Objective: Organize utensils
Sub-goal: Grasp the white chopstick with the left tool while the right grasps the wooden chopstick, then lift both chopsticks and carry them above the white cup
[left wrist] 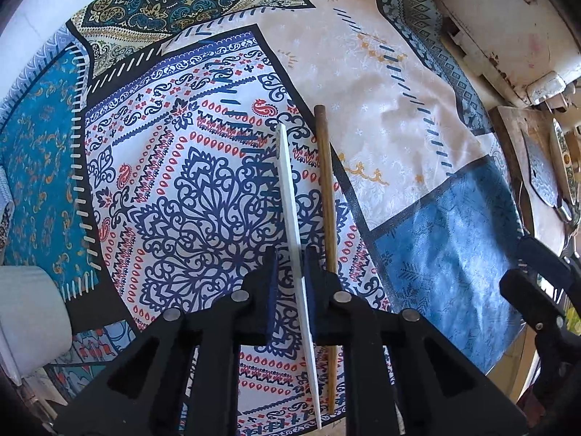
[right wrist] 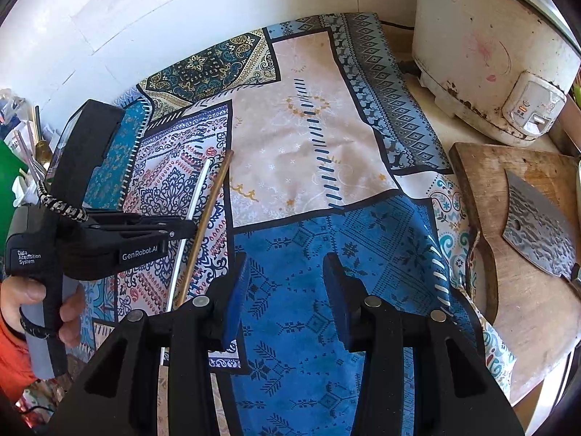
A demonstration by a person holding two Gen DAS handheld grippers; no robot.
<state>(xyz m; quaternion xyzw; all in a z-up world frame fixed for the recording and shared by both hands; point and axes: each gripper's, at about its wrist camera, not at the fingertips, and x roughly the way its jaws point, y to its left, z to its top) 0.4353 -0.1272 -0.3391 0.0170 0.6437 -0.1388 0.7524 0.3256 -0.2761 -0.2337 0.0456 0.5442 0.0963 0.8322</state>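
1. Left hand-held gripper (left wrist: 290,254) points steeply down at the desk, jaws nearly together around the white chopstick (left wrist: 288,189). Pads sit right at its sides, with no visible gap.
2. White chopstick lies on the patchwork cloth (left wrist: 392,116), running from the lower frame edge up through the jaws, far tip on the white/navy paisley panel.
3. Brown wooden chopstick (left wrist: 326,196) lies just beside the white one, on its right in the left wrist view, roughly parallel, outside the jaws. The gripper's right finger (left wrist: 319,272) overlaps it, contact unclear.
4. Right hand-held gripper (right wrist: 287,272) hangs over the blue cloth panel, jaws spread partway, nothing between the pads.
5. Right wrist view: left gripper comes in from the left, held by a person's hand (right wrist: 54,301) with an orange sleeve below. Its tip sits on the white chopstick (right wrist: 192,203); the brown one (right wrist: 207,218) lies alongside.
6. Right side of the desk: wooden cutting board (right wrist: 523,301) with a cleaver (right wrist: 541,232) on it, worn white rice cooker (right wrist: 483,58) behind.
7. Far left edge: a few utensils standing upright (right wrist: 34,145), holder not visible.
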